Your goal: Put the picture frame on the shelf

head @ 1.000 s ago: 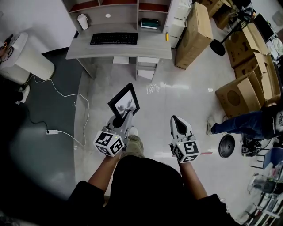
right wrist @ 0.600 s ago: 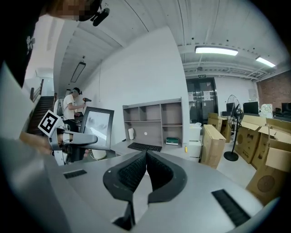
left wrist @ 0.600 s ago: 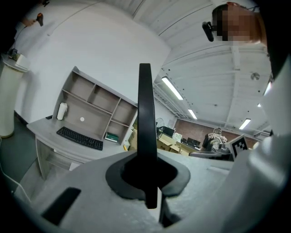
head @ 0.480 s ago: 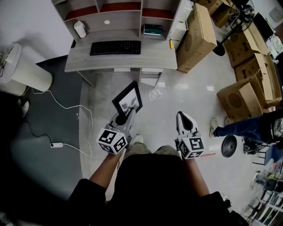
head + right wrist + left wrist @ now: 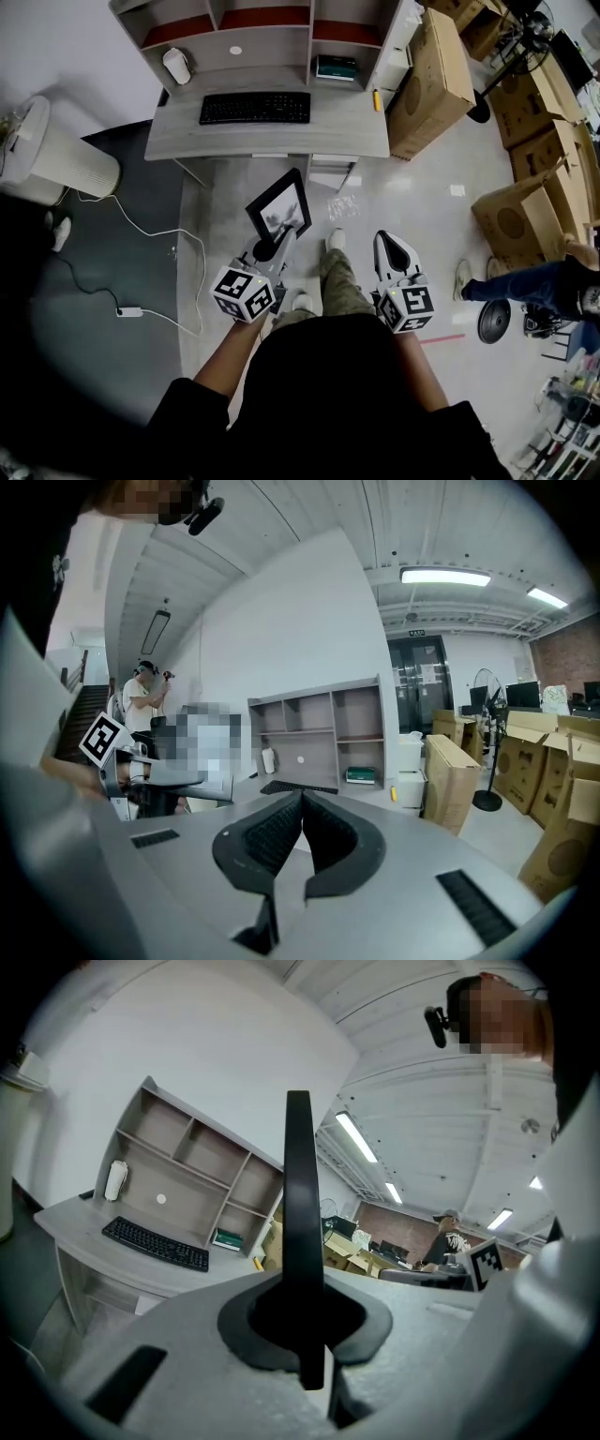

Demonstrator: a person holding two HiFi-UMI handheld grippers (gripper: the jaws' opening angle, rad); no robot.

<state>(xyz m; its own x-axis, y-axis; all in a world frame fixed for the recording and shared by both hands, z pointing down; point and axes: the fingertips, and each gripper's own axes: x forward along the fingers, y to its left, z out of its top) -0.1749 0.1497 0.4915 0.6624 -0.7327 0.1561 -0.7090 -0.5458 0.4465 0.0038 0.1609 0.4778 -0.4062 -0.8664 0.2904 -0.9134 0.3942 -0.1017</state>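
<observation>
Gripping one picture frame (image 5: pixel 279 206): left gripper (image 5: pixel 278 242) fingers; right gripper (image 5: pixel 388 241) fingers closed, empty; one keyboard (image 5: pixel 255 107) on desk (image 5: pixel 281 142).

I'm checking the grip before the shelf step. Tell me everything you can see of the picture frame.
The picture frame is a thin rectangle, black rim around a greyish image. It is held in the air, tilted, short of the desk, its lower edge clamped in the shut left tongs. Seen along them it is edge-on, a narrow dark strip. Nothing else touches it.
</observation>
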